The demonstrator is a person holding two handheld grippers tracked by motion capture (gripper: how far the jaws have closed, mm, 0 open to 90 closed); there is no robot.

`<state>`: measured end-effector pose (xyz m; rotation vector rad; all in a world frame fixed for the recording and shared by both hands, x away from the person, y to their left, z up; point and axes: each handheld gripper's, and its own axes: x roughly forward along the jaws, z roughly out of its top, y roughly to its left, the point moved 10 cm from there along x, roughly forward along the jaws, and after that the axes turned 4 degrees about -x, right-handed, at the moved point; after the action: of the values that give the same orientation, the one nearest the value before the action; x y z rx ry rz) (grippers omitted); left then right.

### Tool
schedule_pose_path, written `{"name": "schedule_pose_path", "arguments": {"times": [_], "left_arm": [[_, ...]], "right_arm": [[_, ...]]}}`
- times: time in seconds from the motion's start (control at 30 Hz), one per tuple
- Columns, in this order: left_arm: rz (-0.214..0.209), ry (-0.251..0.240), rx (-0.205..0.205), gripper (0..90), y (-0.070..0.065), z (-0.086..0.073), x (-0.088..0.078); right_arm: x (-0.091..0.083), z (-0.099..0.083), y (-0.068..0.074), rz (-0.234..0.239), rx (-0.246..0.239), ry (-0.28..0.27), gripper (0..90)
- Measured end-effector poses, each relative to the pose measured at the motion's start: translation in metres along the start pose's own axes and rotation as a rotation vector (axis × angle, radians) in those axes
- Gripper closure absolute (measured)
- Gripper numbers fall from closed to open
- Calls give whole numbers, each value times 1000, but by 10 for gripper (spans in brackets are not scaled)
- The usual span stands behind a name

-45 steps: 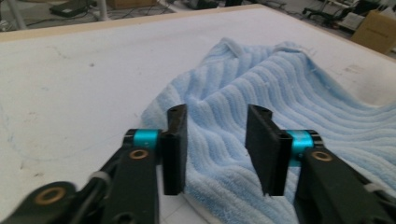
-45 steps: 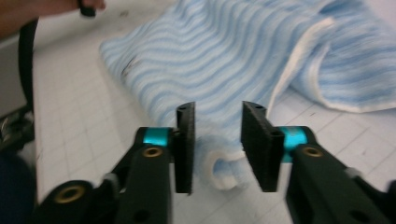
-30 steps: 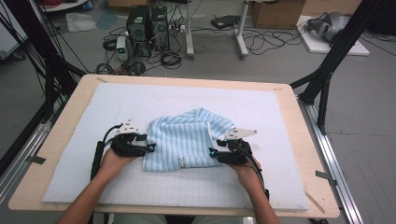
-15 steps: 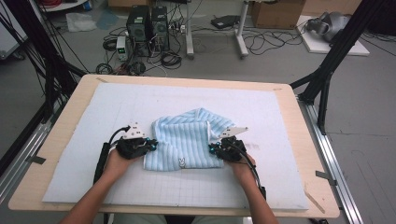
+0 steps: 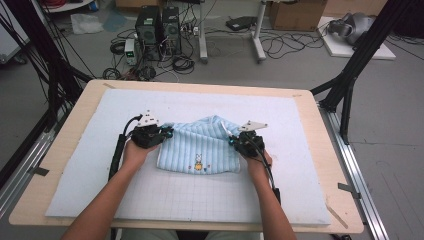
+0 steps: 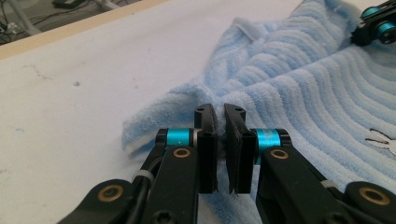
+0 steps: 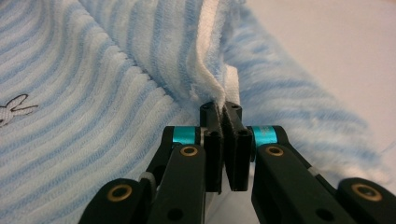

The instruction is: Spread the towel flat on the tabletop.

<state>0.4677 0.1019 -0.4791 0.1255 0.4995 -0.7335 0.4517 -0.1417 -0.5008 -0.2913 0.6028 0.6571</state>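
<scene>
A light-blue striped towel [image 5: 200, 145] with a small rabbit motif [image 5: 198, 161] lies bunched on the white mat [image 5: 100, 190]. My left gripper [image 5: 167, 132] is at the towel's left edge. In the left gripper view its jaws have just been closing, and the left gripper [image 6: 220, 114] now pinches a fold of the towel [image 6: 299, 93]. My right gripper [image 5: 232, 141] is at the towel's right edge. In the right gripper view the right gripper [image 7: 221, 109] is shut on a raised fold of the towel [image 7: 93, 93]. The right gripper [image 6: 376, 23] also shows far off beyond the cloth.
The mat covers most of a wooden table [image 5: 320, 130]. Black frame legs [image 5: 350, 75] stand at both sides. Computer towers [image 5: 157, 25], cables and boxes sit on the floor beyond the far edge.
Both grippers went from open beside the towel to shut on its side edges. Both hands then moved away from the person, carrying the pinched edges with them.
</scene>
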Motion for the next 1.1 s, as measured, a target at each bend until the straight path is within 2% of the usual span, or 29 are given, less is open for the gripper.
{"name": "schedule_pose_path", "arguments": {"times": [0.13,0.2,0.27,0.37,0.4,0.43,0.47,0.5,0.57,0.6,0.67,0.7,0.73,0.8,0.87,0.93,0.97,1.03,1.1], "left_arm": [[39,-39,-9,836,11,4,9],[45,-31,-14,836,15,4,13],[57,-55,-14,837,18,10,15],[66,-63,-5,836,22,16,21],[75,-72,-12,828,23,18,23],[82,-83,-37,797,24,19,23],[81,-84,-69,703,24,19,23],[64,-77,-83,631,23,18,22],[63,-54,-89,557,23,15,18],[53,-45,-111,495,23,14,15],[28,-45,-133,473,22,15,9],[28,-45,-133,458,22,15,9],[27,-78,-127,455,20,15,0],[27,-82,-113,455,18,12,-7],[16,-81,-112,451,16,7,-14],[11,-92,-110,450,13,3,-22],[0,-88,-118,450,11,1,-25],[-10,-95,-116,444,6,-4,-33],[-24,-96,-108,447,1,-9,-40]], "right_arm": [[4,9,-7,-44,-10,4,872],[7,15,-9,-63,-18,6,871],[9,19,-12,-96,-34,3,871],[13,25,-19,-139,-26,-5,870],[14,26,-20,-145,-16,-3,867],[15,27,-22,-151,-2,-12,860],[16,27,-22,-145,21,-15,833],[16,25,-22,-149,29,-10,782],[15,22,-21,-133,49,-2,696],[13,22,-21,-126,55,-9,672],[6,22,-21,-110,79,-37,582],[2,22,-20,-97,101,-45,552],[-2,21,-19,-93,108,-59,529],[-10,20,-17,-73,134,-60,464],[-19,21,-14,-53,153,-72,444],[-29,22,-11,-53,139,-104,432],[-32,20,-8,-38,138,-100,426],[-38,15,-3,-20,99,-90,456],[-42,4,3,-9,39,-63,506]]}}
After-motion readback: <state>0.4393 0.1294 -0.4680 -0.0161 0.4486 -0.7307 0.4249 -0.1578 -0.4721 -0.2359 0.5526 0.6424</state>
